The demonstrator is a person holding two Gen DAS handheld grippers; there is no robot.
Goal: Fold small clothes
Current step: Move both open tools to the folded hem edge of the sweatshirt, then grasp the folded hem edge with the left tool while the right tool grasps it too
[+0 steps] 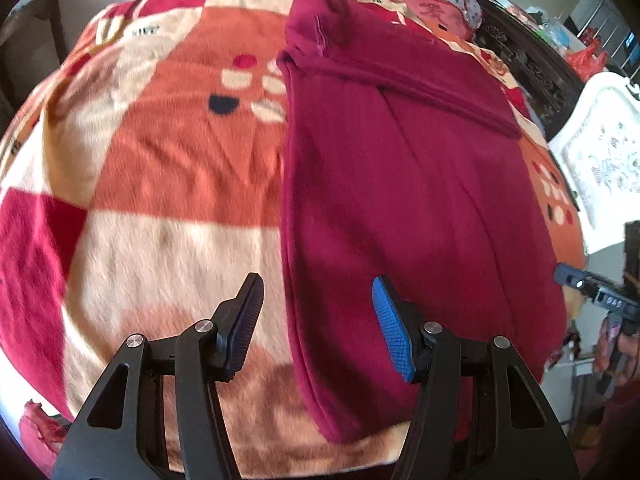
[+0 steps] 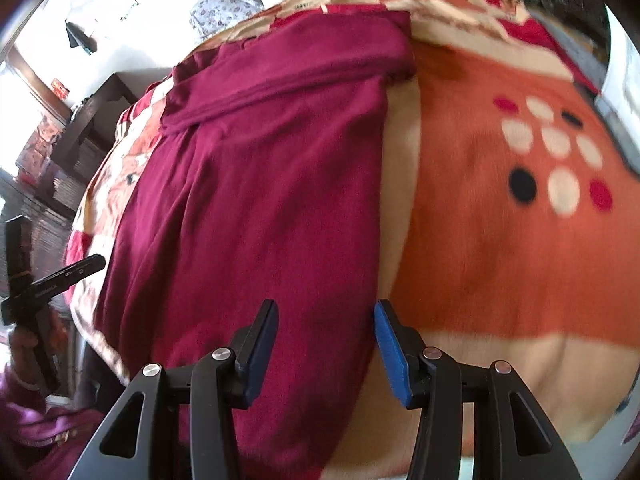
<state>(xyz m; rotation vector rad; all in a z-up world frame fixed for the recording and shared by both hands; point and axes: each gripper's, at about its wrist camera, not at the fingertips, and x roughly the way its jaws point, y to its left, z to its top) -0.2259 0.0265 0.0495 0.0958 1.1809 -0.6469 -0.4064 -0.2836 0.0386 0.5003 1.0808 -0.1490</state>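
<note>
Your dark red garment point(image 1: 400, 184) lies flat on the patterned blanket point(image 1: 168, 168), a band folded across its far end; your left gripper point(image 1: 316, 320) and right gripper point(image 2: 325, 350) hang released above its near edges.

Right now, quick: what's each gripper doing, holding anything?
Left gripper: open, empty, over the left edge of the maroon garment.
Right gripper: open, empty, over its right edge.
</note>
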